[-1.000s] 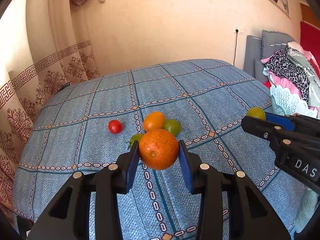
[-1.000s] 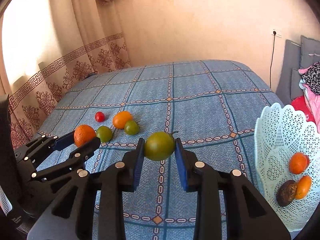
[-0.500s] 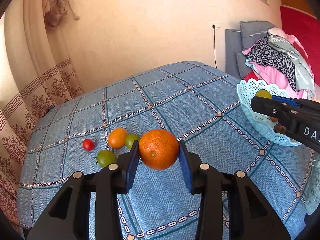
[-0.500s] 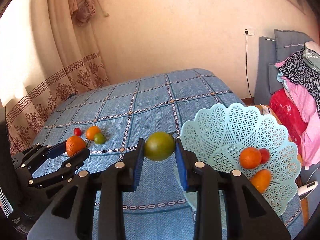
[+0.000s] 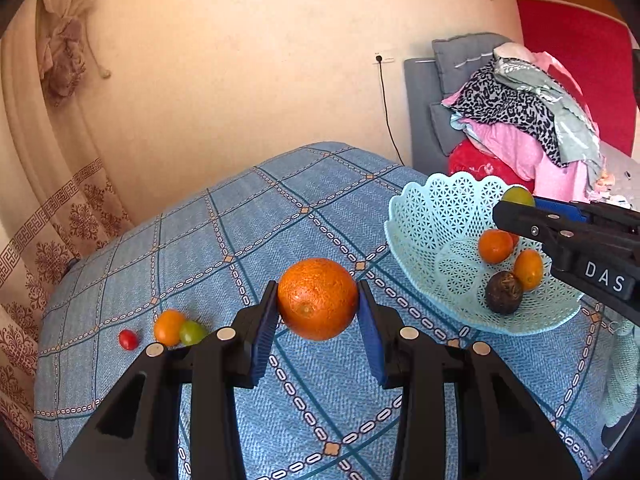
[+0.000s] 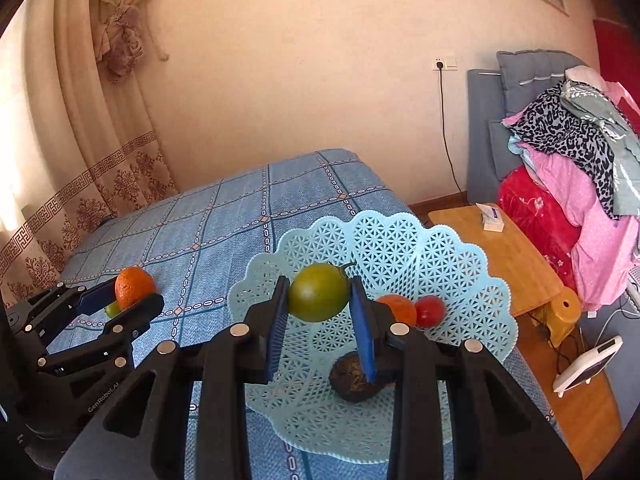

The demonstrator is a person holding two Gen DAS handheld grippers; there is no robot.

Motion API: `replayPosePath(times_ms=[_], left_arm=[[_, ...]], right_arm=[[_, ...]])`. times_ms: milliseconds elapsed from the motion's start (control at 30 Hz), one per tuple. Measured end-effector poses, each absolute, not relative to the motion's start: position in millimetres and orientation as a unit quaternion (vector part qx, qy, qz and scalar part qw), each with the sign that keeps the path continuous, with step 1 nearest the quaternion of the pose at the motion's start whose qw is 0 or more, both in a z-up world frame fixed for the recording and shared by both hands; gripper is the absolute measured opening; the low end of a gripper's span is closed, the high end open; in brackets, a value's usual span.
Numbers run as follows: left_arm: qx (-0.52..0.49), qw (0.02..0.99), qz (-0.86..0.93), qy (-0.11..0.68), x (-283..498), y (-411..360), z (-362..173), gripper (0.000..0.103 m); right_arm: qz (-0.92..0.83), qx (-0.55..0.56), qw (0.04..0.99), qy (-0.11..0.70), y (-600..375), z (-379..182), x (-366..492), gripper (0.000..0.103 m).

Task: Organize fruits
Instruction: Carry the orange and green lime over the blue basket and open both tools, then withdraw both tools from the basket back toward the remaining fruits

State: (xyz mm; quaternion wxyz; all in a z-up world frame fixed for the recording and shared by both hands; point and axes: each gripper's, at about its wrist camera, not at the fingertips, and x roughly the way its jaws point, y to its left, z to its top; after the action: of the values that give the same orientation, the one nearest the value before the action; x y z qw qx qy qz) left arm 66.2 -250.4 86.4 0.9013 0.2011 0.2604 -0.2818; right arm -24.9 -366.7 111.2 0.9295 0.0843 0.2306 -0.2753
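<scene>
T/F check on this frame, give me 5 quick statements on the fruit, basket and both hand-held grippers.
1. The left hand-held gripper is shut on the orange. True.
2. The right hand-held gripper holds a red tomato. False: it is shut on a green tomato; the red tomato lies in the basket.
3. The light blue basket is empty. False: it holds several fruits, among them a dark brown fruit.
4. Three small fruits still lie on the blue cloth left of the held orange, seen from the left wrist: a small red tomato, a small orange fruit and a small green fruit. True.
5. The green tomato hangs over the basket in the right wrist view. True.
</scene>
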Motion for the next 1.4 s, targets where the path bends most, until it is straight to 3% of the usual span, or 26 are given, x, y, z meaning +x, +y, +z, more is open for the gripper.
replayPosePath(times_ms=[633, 733, 767, 833, 1133, 1167, 1267, 1400], left_arm=[[0.202, 0.886, -0.332, 0.253, 56.2, -317.4, 91.7, 0.039], [0.2, 0.883, -0.34, 0.256, 55.0, -325.9, 90.4, 0.039], [0.2, 0.881, -0.342, 0.258, 55.1, -327.6, 89.7, 0.039], [0.2, 0.88, -0.345, 0.259, 54.9, -330.0, 89.0, 0.039], [0.196, 0.874, -0.353, 0.27, 57.0, -329.9, 82.0, 0.039], [0.194, 0.873, -0.353, 0.273, 58.3, -329.2, 81.4, 0.04], [0.185, 0.88, -0.347, 0.266, 60.7, -325.6, 83.9, 0.069], [0.18, 0.883, -0.347, 0.261, 62.1, -322.1, 88.1, 0.068]], right_arm=[[-0.318, 0.121, 0.914, 0.223, -406.4, 113.8, -53.5, 0.032], [-0.319, 0.126, 0.914, 0.218, -409.5, 116.7, -57.5, 0.035], [-0.321, 0.128, 0.913, 0.215, -410.2, 117.3, -59.1, 0.043], [-0.324, 0.132, 0.913, 0.21, -410.7, 118.5, -61.0, 0.049], [-0.335, 0.145, 0.908, 0.204, -414.7, 117.8, -63.7, 0.05], [-0.337, 0.147, 0.908, 0.203, -415.2, 117.5, -64.0, 0.05], [-0.34, 0.151, 0.906, 0.201, -417.9, 116.5, -65.6, 0.055], [-0.342, 0.153, 0.905, 0.201, -419.0, 115.3, -65.3, 0.055]])
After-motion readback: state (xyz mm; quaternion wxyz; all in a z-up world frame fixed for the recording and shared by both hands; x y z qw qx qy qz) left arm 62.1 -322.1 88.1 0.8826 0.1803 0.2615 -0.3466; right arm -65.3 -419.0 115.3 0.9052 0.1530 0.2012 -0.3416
